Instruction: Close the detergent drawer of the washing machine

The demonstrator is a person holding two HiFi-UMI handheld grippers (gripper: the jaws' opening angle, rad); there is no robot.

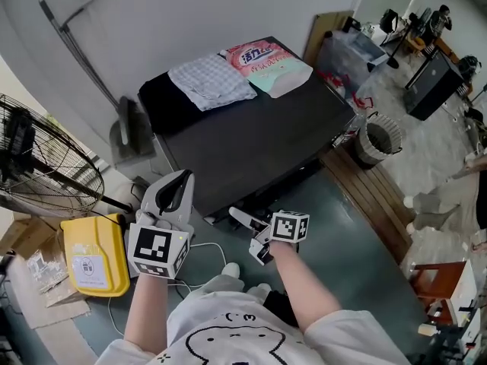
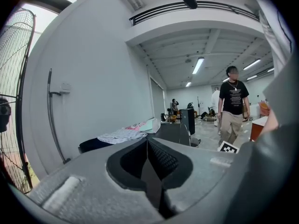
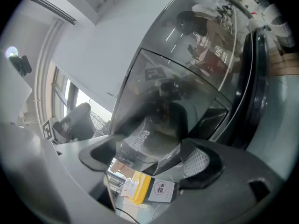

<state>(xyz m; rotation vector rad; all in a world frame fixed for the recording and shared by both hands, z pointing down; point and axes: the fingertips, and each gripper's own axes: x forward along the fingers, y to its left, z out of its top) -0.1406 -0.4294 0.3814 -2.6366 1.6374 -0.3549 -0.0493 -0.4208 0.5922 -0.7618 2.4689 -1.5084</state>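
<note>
Drawer point(image 3: 140, 141): it sits at the top of the washer's front, right before the right gripper point(image 3: 145, 155). It seems to be the pale panel with brand lettering, though the glossy, reflective front makes its edges hard to follow, and I cannot tell whether it is pushed fully in. In the right gripper view the jaws stand wide apart. The lettered panel shows in the gap between them, with no pad pressing on it. Below the panel, a yellow container point(image 3: 135, 188) with a white label lies on the floor.

From the head view, the right gripper point(image 1: 251, 234) is held low against the front edge of the washer point(image 1: 251, 143), its marker cube facing up. The left gripper point(image 1: 179, 181) is just beside it, to the left of the washer's front corner and pointing past it. In its own view the left gripper point(image 2: 147, 141) has its jaws pressed together with nothing between them.

On the washer's black top, at the far end, lie a checked cloth point(image 1: 211, 80) and a tissue pack point(image 1: 266, 63), touching each other. A fan point(image 1: 38, 158) stands at the left, with the yellow container point(image 1: 95, 253) on the floor near it. A bin point(image 1: 378, 139) stands to the washer's right. In the left gripper view a person point(image 2: 232, 104) in a black shirt stands well behind the washer.
</note>
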